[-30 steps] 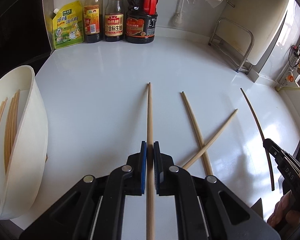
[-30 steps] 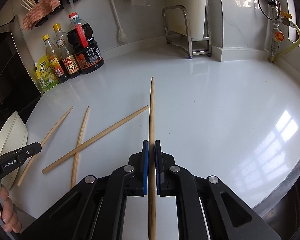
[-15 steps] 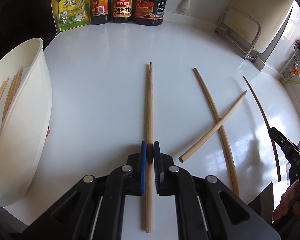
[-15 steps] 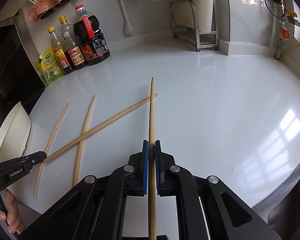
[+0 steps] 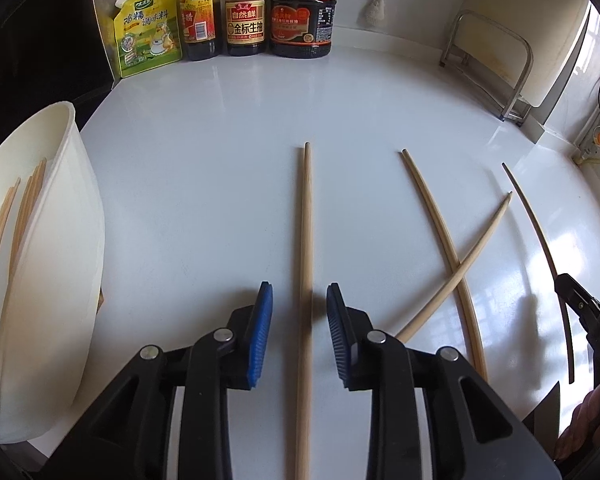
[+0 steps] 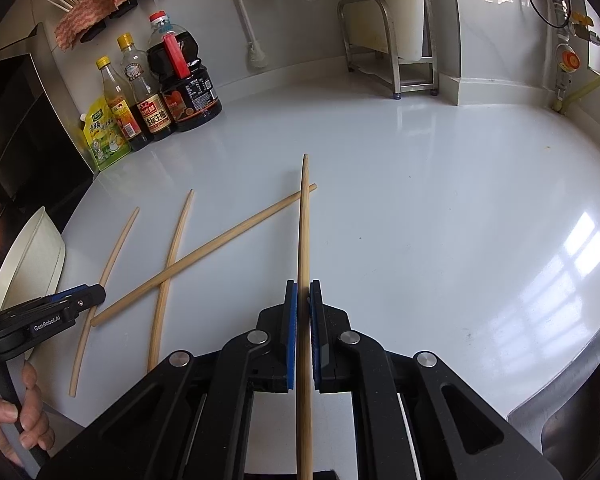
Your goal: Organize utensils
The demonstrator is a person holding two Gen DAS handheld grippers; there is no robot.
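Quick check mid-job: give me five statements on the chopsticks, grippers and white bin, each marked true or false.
1. The right gripper is shut on a chopstick. True.
2. The left gripper clamps its chopstick. False: its jaws are opening, the pads stand clear of the chopstick between them, which lies on the counter.
3. Two chopsticks lie crossed on the counter. True.
4. The white bin holds no chopsticks. False: several chopsticks lie inside it.
5. The sauce bottles stand beside the bin. False: they stand at the back wall, apart from it.
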